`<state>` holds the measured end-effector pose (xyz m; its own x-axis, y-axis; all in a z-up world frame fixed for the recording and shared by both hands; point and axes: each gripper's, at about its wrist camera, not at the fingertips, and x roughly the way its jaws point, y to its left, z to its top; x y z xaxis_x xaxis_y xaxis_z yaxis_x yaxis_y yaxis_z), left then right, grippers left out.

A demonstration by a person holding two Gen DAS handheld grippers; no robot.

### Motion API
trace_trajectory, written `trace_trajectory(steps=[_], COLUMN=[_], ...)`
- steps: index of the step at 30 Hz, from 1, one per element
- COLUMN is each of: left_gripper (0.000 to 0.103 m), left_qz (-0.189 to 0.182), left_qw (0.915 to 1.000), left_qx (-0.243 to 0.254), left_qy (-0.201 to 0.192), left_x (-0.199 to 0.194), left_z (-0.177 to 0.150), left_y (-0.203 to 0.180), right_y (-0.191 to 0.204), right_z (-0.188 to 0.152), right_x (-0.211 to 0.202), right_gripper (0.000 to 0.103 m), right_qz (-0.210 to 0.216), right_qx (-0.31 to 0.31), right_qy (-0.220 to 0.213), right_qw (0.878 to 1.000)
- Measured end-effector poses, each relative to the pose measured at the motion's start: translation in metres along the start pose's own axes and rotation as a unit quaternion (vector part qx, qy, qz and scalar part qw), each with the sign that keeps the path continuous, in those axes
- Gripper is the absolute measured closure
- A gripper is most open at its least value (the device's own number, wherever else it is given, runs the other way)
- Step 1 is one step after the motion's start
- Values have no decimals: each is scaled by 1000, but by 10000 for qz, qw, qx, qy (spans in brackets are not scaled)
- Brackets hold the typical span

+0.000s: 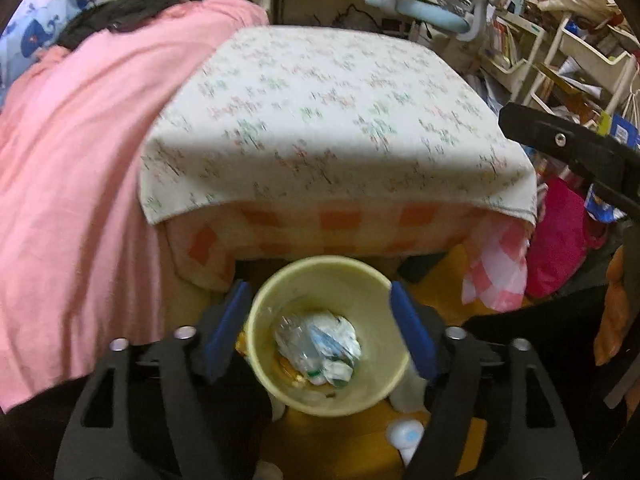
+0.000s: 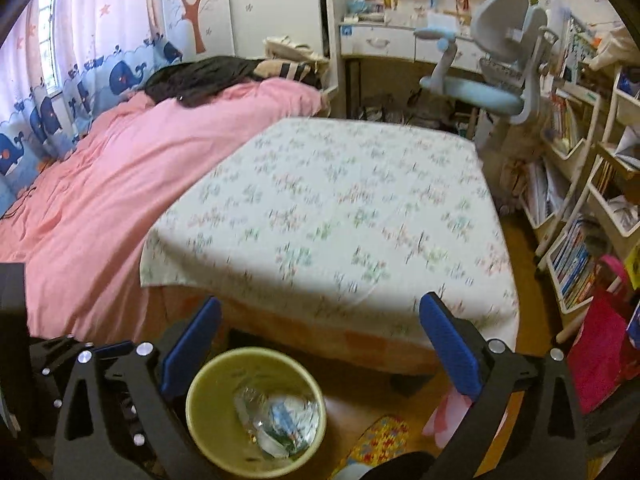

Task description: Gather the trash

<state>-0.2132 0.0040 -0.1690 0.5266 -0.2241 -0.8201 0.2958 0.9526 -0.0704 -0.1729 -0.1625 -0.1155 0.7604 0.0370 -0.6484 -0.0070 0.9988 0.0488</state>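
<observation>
A pale yellow trash bin (image 1: 362, 280) stands on the floor below the bed's foot, and it also shows in the right wrist view (image 2: 208, 384). Inside lies crumpled clear plastic and paper trash (image 1: 318, 346), which the right wrist view (image 2: 280, 420) shows too. My left gripper (image 1: 320, 312) is open and empty, hovering above the bin with one blue pad on each side of it. My right gripper (image 2: 320, 332) is open and empty, above and to the right of the bin. Part of the right gripper's black body (image 1: 568, 148) shows at the left view's right edge.
A floral sheet (image 2: 340, 208) covers the near bed, a pink blanket (image 2: 120, 184) the left one. A pink checkered cloth (image 1: 500, 268) hangs at the bed corner. Shelves of books (image 2: 576, 216), a magenta bag (image 2: 604, 344), a desk chair (image 2: 488, 80). White objects (image 1: 406, 432) lie beside the bin.
</observation>
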Motion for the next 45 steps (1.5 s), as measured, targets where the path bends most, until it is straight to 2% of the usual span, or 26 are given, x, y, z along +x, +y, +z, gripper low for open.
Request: trace_trajectory(steps=[2, 3, 6, 8, 13, 20, 27, 31, 34, 42, 45], left_gripper=[23, 17, 7, 7, 7, 7, 7, 7, 7, 7, 7], left_qz=[92, 121, 403, 556, 705, 586, 624, 660, 648, 757, 792], left_qw=[9995, 9990, 9927, 9881, 9797, 9674, 9618, 9593, 9571, 9624, 9675], left_qx=[-21, -46, -172, -187, -315, -462, -569, -621, -623, -558, -376], left_qy=[-287, -423, -1127, -1420, -1851, -2419, -2605, -2673, -2755, -2546, -2371], left_x=[-10, -15, -35, -42, -45, -37, -16, -5, 2, 12, 17], left_z=[10, 14, 37, 55, 109, 179, 238, 257, 259, 254, 253], left_y=[1, 3, 8, 12, 18, 17, 21, 28, 34, 35, 29], right_y=[2, 3, 4, 2, -6, -10, -23, -29, -32, -31, -28], right_z=[8, 11, 30, 39, 61, 89, 112, 122, 126, 135, 139], right_x=[0, 0, 1, 3, 12, 31, 60, 69, 74, 68, 64], right_gripper=[8, 8, 8, 8, 8, 8, 8, 8, 8, 8, 8], right_qz=[-92, -143, -319, -421, -620, -784, -866, -905, -890, -1099, -1232], right_qx=[-52, -83, -178, -174, 29, 208, 477, 603, 679, 670, 577], right_qy=[-102, -158, -348, -450, -664, -891, -1003, -1058, -1045, -1245, -1367], right_qw=[9999, 9997, 9987, 9979, 9959, 9927, 9900, 9884, 9882, 9838, 9812])
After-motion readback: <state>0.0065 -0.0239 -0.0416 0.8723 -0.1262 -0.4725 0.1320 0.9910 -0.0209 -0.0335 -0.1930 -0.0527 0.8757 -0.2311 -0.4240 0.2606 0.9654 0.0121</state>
